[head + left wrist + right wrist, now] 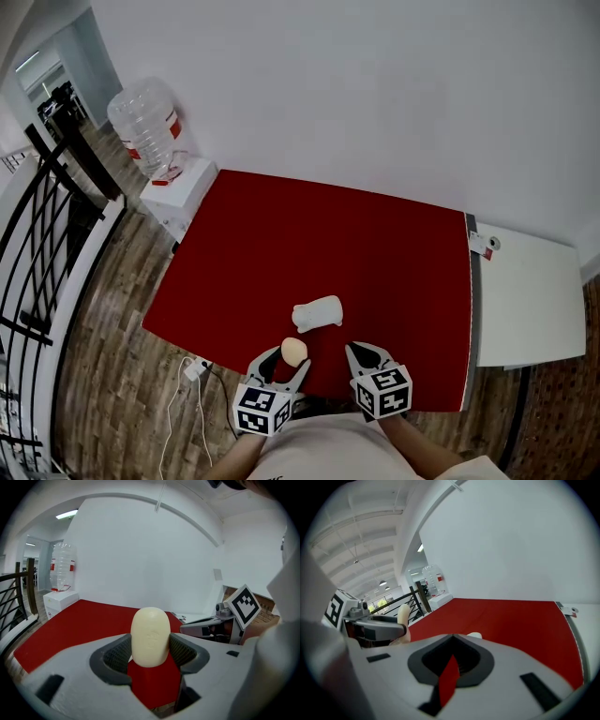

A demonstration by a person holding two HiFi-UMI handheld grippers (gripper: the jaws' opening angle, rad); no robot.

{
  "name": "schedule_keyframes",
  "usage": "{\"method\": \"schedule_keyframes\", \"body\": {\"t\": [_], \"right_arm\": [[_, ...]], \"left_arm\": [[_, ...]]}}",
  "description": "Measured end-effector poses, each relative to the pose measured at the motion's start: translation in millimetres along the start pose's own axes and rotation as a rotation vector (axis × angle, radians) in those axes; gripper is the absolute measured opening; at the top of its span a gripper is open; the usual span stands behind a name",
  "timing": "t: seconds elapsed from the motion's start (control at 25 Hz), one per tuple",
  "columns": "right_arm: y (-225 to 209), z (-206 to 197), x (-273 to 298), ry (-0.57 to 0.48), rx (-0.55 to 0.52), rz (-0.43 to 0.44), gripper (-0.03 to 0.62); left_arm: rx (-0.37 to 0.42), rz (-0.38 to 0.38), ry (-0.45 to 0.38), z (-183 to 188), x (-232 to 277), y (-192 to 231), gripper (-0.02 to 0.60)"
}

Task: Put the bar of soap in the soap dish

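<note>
Your left tongs (pixel 286 361) are pinching the soap (pixel 293 351). The pale oval bar stands on end between the two pads, with its rounded top well above them. That grip looks chosen so the lower end stays free to go down first. The bar seems to hang just above the red table top (pixel 281 244), though the head view does not show the gap clearly.

Your right tongs (pixel 367 356) are pressed together with nothing between them, only a thin sliver of red showing through. They sit just beside the left pair at the near edge, probably parked to stay clear or ready to steady something.

The soap dish (pixel 317 312) is a small white piece lying just ahead of both tongs, slightly nearer the right pair, apart from the soap and with nothing in it. My guess is that a short reach forward is all that is left.

The red top is flat, plain and bare apart from the dish. Far beyond your left tongs a big water bottle (pixel 145 127) stands on a white box, with a black railing (pixel 37 234) and wood floor (pixel 103 356) further left. A white cabinet (pixel 525 291) adjoins the table beyond your right tongs, and a plain white wall rises ahead
</note>
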State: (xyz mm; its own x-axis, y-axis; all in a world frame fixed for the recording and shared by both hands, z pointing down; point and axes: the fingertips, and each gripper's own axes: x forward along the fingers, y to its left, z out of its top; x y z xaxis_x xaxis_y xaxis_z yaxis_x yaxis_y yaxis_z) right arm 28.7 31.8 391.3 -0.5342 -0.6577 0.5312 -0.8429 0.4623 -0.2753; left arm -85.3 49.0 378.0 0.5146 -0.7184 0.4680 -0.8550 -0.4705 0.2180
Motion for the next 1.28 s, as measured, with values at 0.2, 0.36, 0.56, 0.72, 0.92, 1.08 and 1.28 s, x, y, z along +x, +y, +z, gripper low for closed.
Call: {"method": "schedule_keyframes", "body": {"t": [0.2,0.36,0.56,0.72,0.92,1.08,1.28], "right_arm": [[0.0,3.1,7.9,0.008,-0.001,-0.006,0.005],[-3.9,5.8,12.0,0.012,0.000,-0.016,0.004],[-11.7,11.2,22.3,0.018,-0.005,-0.024,0.004],[-19.7,14.2,32.8,0.028,0.011,-0.034,0.004],[-32.1,18.5,51.6,0.027,0.014,-0.050,0.005],[-41.2,17.7,66.7,0.036,0.015,-0.057,0.005],[-51.0,9.8,80.8,0.047,0.033,-0.080,0.004]], "left_arm": [[-0.004,-0.012,0.004,1.0,5.1,3.8,0.258],[-0.006,-0.011,0.009,2.4,9.5,8.6,0.258],[-0.015,-0.014,0.018,5.4,25.8,19.8,0.258],[-0.016,-0.025,0.029,8.5,39.7,27.4,0.258],[-0.007,-0.034,0.037,11.3,61.1,40.5,0.258],[-0.001,-0.028,0.044,8.6,77.2,55.0,0.258],[-0.007,-0.026,0.063,-2.6,88.8,72.2,0.258]]}}
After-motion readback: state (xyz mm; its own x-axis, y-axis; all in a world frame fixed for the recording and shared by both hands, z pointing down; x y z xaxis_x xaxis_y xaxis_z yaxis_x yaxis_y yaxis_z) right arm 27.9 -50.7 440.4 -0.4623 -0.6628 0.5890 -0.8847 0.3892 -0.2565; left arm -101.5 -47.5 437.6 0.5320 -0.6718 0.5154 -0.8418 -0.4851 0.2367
